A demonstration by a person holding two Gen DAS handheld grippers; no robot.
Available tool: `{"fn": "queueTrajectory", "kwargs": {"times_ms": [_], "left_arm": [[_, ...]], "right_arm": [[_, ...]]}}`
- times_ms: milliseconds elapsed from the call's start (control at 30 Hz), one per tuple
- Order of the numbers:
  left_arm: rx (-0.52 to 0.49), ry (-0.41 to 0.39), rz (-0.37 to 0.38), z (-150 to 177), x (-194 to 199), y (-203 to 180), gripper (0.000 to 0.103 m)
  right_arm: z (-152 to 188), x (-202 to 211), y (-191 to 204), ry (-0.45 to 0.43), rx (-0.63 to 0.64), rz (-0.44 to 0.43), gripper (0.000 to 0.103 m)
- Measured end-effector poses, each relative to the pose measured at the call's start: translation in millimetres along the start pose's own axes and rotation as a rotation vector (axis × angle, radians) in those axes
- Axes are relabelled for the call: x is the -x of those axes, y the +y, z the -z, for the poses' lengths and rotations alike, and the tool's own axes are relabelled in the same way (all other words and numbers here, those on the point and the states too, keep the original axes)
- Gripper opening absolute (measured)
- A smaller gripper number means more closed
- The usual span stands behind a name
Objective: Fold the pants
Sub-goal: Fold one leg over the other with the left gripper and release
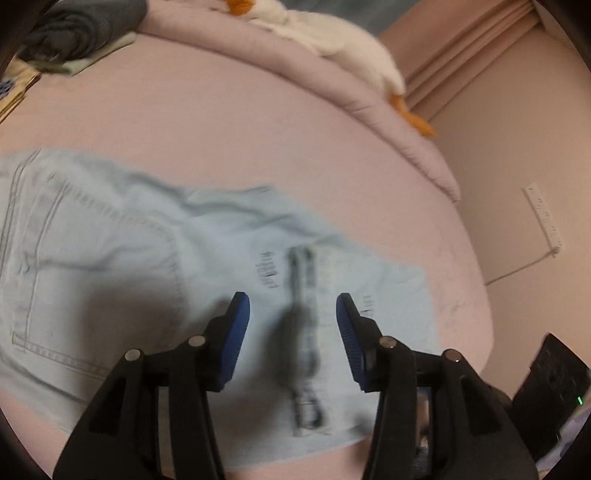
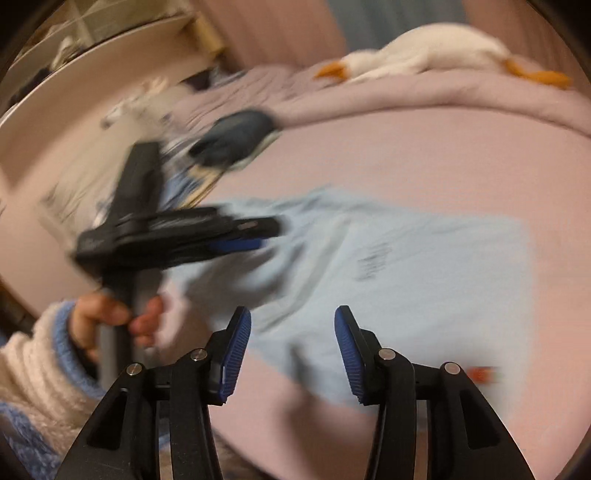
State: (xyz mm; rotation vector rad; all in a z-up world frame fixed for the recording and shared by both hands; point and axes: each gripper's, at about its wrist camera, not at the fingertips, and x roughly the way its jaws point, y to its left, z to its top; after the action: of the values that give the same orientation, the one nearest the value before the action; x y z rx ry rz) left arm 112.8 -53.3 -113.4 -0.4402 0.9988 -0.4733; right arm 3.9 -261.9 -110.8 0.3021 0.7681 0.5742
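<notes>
Light blue denim pants [image 1: 155, 258] lie spread on the pink bed, a back pocket to the left and an inside label with a dark strip [image 1: 304, 332] near the middle. My left gripper [image 1: 293, 306] hovers open just above that strip, nothing between its blue pads. In the right wrist view the same pants [image 2: 406, 266] lie ahead, blurred. My right gripper [image 2: 293, 321] is open above their near edge, holding nothing. The left gripper [image 2: 255, 230] shows there from the side, over the pants' left part, held by a hand [image 2: 110, 317] in a fuzzy white and blue sleeve.
The pink bed sheet [image 1: 258, 122] has a rolled pink duvet [image 1: 332, 85] at the far side with a white plush goose [image 2: 424, 55] on it. Dark folded clothes [image 1: 77, 29] sit at the far left. A wall with a power strip [image 1: 543, 218] lies to the right.
</notes>
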Motion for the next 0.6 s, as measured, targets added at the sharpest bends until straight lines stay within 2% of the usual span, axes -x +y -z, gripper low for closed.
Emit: {"fn": "queueTrajectory", "kwargs": {"times_ms": [67, 100, 133, 167, 200, 233, 267, 300, 333, 367, 467, 533, 600], "left_arm": [[-0.043, 0.027, 0.059, 2, -4, -20, 0.046], [-0.064, 0.04, 0.083, 4, -8, -31, 0.041], [-0.091, 0.059, 0.102, 8, -14, -43, 0.037], [-0.12, 0.082, 0.109, 13, -21, -53, 0.028], [-0.142, 0.103, 0.102, 17, -30, -60, 0.02], [-0.152, 0.125, 0.087, 22, -40, -63, 0.016], [-0.149, 0.159, 0.067, 27, -50, -62, 0.012], [-0.137, 0.177, 0.039, 30, -57, -57, 0.014], [-0.136, 0.183, -0.023, 35, -62, -50, 0.011], [-0.141, 0.174, -0.074, 39, -61, -43, 0.003], [-0.073, 0.114, -0.095, 42, -41, -16, 0.003], [-0.067, 0.085, -0.09, 44, -29, -8, 0.003], [-0.098, 0.087, -0.101, 46, -28, -10, 0.002]], "right_arm": [[3, 8, -16, -0.002, -0.023, 0.129, 0.047], [6, 9, -22, 0.006, -0.036, 0.194, 0.047], [8, 9, -29, 0.015, -0.05, 0.245, 0.039], [9, 8, -37, 0.029, -0.061, 0.274, 0.03], [11, 7, -38, 0.037, -0.064, 0.289, 0.029], [13, 3, -38, 0.045, -0.064, 0.308, 0.029], [16, -1, -39, 0.06, -0.065, 0.318, 0.029], [15, -6, -40, 0.083, -0.061, 0.325, 0.029], [17, -11, -43, 0.109, -0.05, 0.345, 0.027], [19, -15, -46, 0.132, -0.04, 0.359, 0.026], [14, -12, -35, 0.141, -0.006, 0.392, 0.026], [6, -11, -22, 0.114, 0.034, 0.354, 0.026], [-7, -23, -7, 0.114, 0.065, 0.271, 0.026]]}}
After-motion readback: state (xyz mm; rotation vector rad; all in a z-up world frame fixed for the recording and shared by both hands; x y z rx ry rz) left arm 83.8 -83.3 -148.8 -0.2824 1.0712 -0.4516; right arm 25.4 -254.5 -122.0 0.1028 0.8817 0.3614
